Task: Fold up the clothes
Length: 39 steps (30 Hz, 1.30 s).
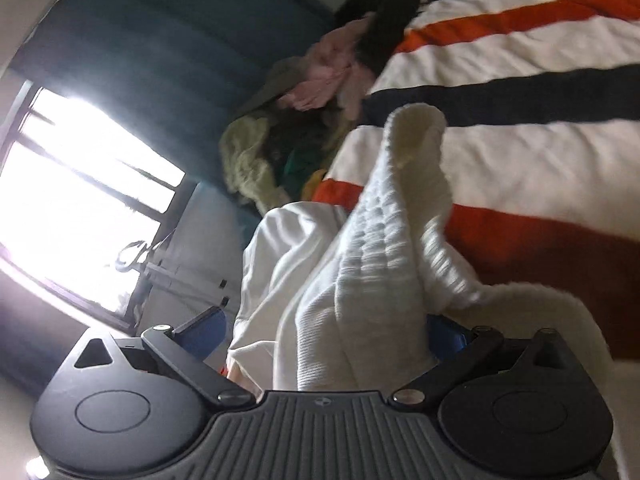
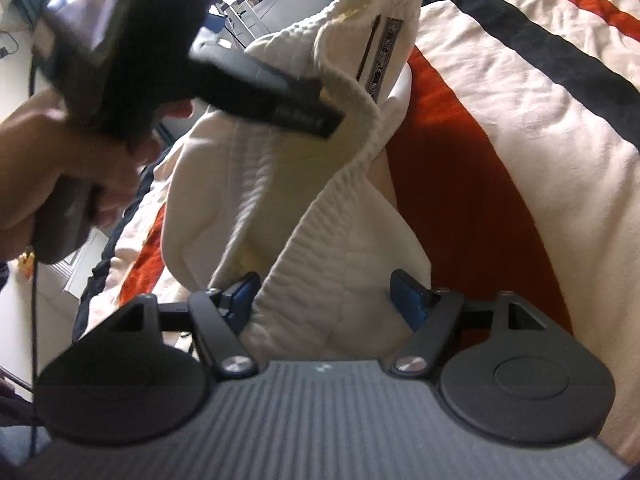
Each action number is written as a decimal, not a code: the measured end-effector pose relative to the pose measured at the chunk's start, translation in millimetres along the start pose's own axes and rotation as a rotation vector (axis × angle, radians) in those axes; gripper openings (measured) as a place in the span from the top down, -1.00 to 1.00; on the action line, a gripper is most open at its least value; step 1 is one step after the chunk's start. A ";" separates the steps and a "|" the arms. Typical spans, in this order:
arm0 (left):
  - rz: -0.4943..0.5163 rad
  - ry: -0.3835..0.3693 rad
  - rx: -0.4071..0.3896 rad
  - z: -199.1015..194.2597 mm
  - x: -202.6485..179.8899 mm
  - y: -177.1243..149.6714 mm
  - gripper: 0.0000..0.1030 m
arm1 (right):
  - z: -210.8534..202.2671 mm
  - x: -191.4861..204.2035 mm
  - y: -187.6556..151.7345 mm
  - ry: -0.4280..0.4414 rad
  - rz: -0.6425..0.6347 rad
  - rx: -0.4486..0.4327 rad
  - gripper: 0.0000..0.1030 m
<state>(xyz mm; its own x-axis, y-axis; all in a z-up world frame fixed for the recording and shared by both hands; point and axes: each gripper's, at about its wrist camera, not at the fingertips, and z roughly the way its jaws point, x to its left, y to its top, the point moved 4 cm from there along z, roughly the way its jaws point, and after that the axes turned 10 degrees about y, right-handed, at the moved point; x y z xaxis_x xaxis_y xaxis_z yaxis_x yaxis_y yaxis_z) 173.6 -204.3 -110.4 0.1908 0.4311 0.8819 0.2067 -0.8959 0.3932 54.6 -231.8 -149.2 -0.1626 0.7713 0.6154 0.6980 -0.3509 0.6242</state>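
Note:
A white knitted sweater (image 1: 376, 248) hangs in the air above the striped bed. My left gripper (image 1: 320, 332) has its blue fingers (image 1: 204, 332) spread wide, with the sweater bunched between them. In the right wrist view the left gripper (image 2: 320, 116) reaches the ribbed collar (image 2: 360, 80) near the neck label; whether it pinches the cloth there I cannot tell. My right gripper (image 2: 328, 296) also has its blue fingers (image 2: 408, 296) apart, with the sweater (image 2: 320, 240) filling the gap between them.
The bed has a white cover with orange and navy stripes (image 1: 520, 92). A pile of clothes, pink, green and dark (image 1: 312, 120), lies at the bed's far edge by a teal curtain (image 1: 160, 40). A bright window (image 1: 80, 184) is to the left.

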 end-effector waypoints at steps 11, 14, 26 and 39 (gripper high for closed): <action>-0.244 0.189 0.102 -4.4 85.3 -38.8 -1.00 | -9.5 -11.2 3.4 0.005 0.085 -0.055 -0.40; -0.427 0.219 0.162 -15.8 121.7 -77.9 -1.00 | -19.9 -17.5 6.7 -0.019 0.125 -0.118 -0.44; -0.629 0.181 0.269 -80.4 132.1 -209.9 -0.99 | -21.3 -0.1 8.8 -0.041 0.027 -0.115 -0.44; -0.028 0.335 -0.177 -161.2 22.2 -146.7 -1.00 | -11.8 4.2 5.0 -0.070 -0.005 -0.096 -0.44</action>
<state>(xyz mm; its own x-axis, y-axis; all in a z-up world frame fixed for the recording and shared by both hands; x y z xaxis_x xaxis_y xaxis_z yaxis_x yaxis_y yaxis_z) -7.1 -80.5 -106.5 -0.1432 0.4224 0.8950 0.0332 -0.9018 0.4309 49.2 -236.6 -137.9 -0.1146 0.8073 0.5789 0.6270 -0.3932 0.6725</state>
